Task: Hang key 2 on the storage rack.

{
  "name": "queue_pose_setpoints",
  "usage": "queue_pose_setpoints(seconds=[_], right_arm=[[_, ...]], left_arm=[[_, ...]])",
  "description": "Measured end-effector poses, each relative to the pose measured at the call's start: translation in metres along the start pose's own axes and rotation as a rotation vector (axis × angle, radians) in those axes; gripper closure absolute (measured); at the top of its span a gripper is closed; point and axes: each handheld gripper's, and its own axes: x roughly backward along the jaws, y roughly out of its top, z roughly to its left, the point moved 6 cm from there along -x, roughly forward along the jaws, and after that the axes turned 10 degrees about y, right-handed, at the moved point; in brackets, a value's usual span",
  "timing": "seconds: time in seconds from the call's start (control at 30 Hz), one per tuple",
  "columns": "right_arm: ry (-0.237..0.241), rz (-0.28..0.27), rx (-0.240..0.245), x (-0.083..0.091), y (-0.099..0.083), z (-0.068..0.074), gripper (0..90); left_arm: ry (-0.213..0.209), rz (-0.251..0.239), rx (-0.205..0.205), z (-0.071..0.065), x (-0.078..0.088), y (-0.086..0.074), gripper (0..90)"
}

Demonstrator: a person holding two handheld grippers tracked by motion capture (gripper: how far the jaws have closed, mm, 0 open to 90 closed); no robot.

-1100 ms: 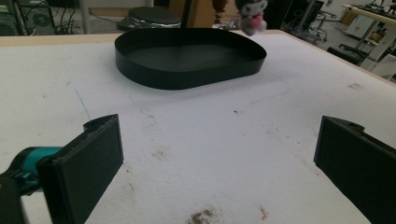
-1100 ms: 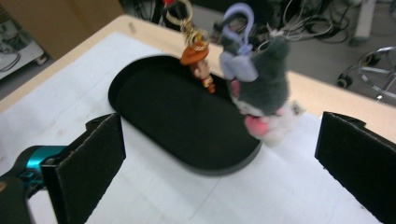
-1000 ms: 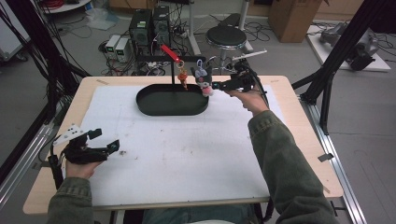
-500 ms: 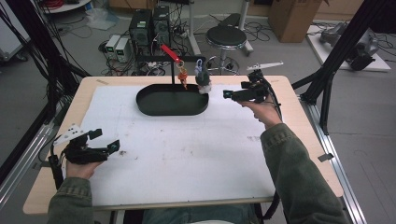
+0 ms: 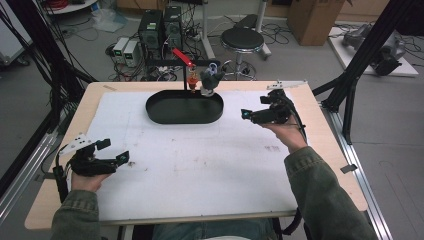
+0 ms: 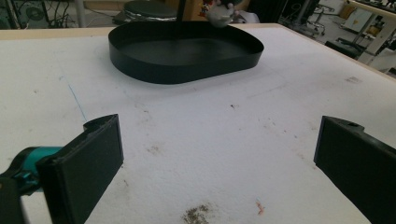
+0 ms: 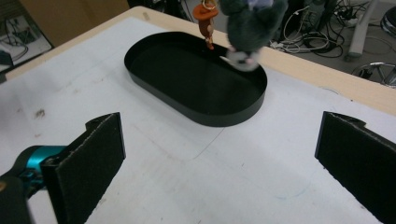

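My right gripper, jaws open and empty, sits nearer the probably hanging grey toy, ahead beyond the tray.

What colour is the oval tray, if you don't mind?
Black; the oval tray shows best in the right gripper view.

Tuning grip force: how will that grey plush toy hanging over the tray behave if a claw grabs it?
The grey plush toy looks soft and fuzzy, so it would likely squash rather than resist. It hangs from the stand above the black tray, so a push would probably swing it. Likely light; the fuzz may slip.
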Motion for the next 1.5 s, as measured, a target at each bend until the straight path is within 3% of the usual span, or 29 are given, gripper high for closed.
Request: queue_pose_setpoints(seconds=[0.2, 0.4, 0.63, 0.8, 1.07, 1.27, 1.37, 1.5], right_arm=[[-0.007, 0.005, 0.023, 0.001, -0.015, 0.005, 0.6], [-0.007, 0.003, -0.020, 0.005, -0.039, -0.002, 0.6], [-0.016, -0.026, -0.063, 0.023, -0.063, -0.008, 0.6], [-0.041, -0.036, -0.054, 0.032, -0.076, -0.011, 0.6], [-0.048, -0.049, -0.095, 0.052, -0.108, -0.016, 0.6], [-0.069, -0.033, -0.111, 0.055, -0.130, -0.018, 0.7], [-0.080, -0.055, -0.113, 0.056, -0.144, -0.018, 0.6], [-0.086, -0.060, -0.109, 0.057, -0.150, -0.017, 0.6]], left_arm=[[-0.003, 0.003, -0.001, 0.000, 0.000, 0.000, 1.9], [-0.002, 0.010, -0.001, 0.001, 0.000, -0.002, 1.8], [-0.013, 0.038, -0.008, -0.001, 0.000, -0.005, 1.8], [-0.019, 0.059, -0.010, -0.003, 0.001, -0.009, 1.8], [-0.020, 0.091, -0.017, -0.004, 0.002, -0.013, 1.8], [-0.020, 0.104, -0.029, -0.006, 0.002, -0.014, 1.8], [-0.021, 0.110, -0.033, -0.006, 0.002, -0.015, 1.8], [-0.021, 0.113, -0.038, -0.006, 0.001, -0.016, 1.8]])
